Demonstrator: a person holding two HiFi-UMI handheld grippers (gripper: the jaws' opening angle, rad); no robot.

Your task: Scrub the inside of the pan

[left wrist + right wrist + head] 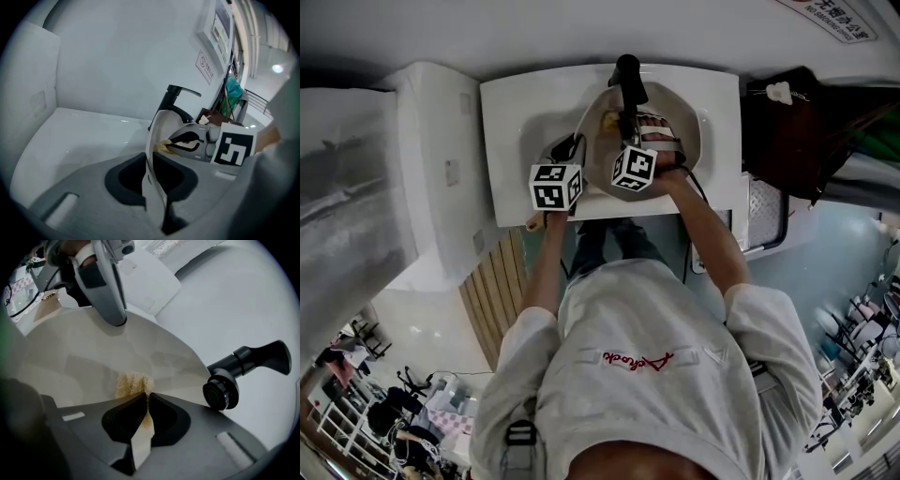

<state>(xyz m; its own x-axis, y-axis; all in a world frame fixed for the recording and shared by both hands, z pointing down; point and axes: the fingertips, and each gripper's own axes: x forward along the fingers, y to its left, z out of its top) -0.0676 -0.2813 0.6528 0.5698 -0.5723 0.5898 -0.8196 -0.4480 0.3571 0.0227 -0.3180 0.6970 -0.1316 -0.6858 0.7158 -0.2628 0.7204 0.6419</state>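
Left gripper (152, 185) has its jaws clamped on the thin rim of the cream-coloured round pan (157, 136), which is sitting in the white ceramic sink (511, 112). Moving right, the right gripper (144, 411) is pinching a small yellow fibrous scrub pad (133, 384) against the pan's inside wall. Black metal tap (246, 364) is just past the rim.

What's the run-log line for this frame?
left gripper: shut on pan rim | right gripper: shut on sponge, sponge against pan inside | pan in sink
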